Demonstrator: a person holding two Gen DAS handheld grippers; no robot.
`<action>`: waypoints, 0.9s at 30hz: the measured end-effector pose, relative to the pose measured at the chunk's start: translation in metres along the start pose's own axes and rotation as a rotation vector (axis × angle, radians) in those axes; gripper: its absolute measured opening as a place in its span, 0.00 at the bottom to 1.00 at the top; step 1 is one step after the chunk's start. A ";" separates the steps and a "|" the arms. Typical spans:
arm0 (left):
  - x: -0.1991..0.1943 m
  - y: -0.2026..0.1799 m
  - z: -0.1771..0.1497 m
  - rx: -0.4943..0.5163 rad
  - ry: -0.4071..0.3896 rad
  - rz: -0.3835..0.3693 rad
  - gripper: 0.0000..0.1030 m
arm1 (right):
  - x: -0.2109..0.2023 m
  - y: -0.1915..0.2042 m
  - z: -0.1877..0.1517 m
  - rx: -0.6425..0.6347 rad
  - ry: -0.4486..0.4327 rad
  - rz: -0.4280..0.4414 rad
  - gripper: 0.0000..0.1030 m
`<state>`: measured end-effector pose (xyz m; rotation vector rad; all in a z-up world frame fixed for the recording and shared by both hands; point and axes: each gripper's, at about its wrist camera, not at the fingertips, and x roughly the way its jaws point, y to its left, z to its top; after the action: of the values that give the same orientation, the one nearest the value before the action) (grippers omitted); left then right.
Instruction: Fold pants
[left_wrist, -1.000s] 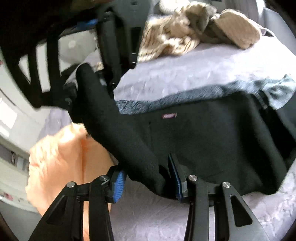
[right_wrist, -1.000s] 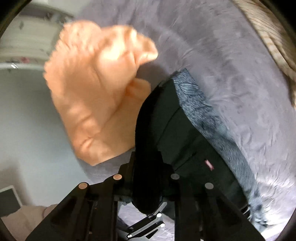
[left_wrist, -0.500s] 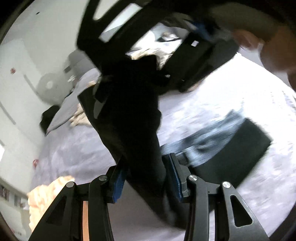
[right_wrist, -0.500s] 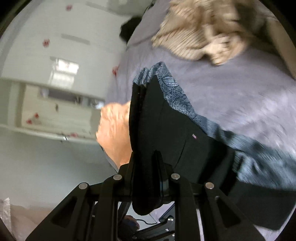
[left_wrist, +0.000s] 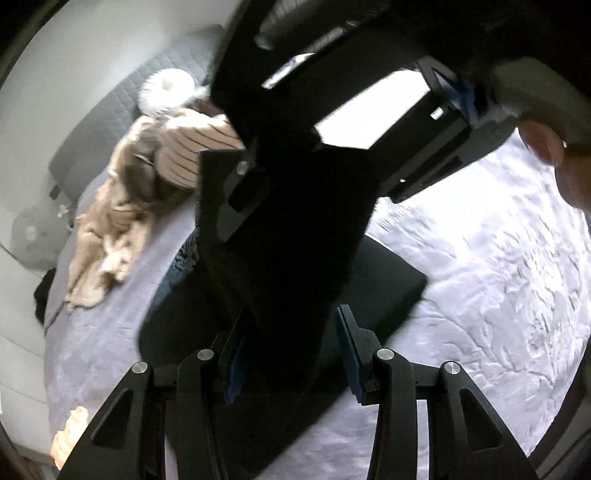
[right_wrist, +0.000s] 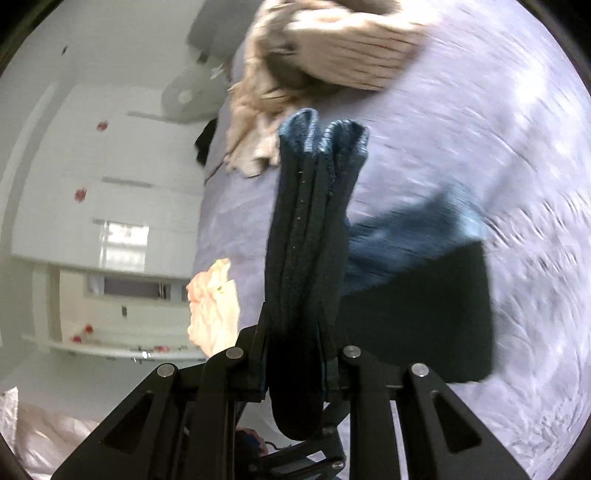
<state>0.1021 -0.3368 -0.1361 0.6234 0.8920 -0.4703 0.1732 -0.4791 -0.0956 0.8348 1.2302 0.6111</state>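
Left wrist view: both my grippers (left_wrist: 291, 354) (right_wrist: 295, 365) pinch the lifted black pants (left_wrist: 295, 236); I should lower evenly, edges aligned.

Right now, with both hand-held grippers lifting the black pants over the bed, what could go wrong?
1. The right hand-held gripper pinches several stacked layers of the black pants; a layer may slip out.
2. The hanging end may drag the part already lying on the bed out of shape.
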 end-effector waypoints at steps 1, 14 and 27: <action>0.009 -0.005 -0.002 0.011 0.021 -0.006 0.43 | 0.001 -0.018 -0.002 0.025 -0.003 -0.009 0.22; 0.001 0.010 -0.028 -0.010 0.077 -0.102 0.71 | 0.002 -0.078 -0.019 0.126 -0.012 -0.160 0.31; 0.038 0.140 -0.076 -0.497 0.324 -0.044 0.79 | -0.001 -0.007 -0.024 -0.112 -0.096 -0.528 0.31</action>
<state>0.1656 -0.1883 -0.1610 0.2236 1.2797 -0.1723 0.1496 -0.4790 -0.1036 0.4116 1.2502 0.2056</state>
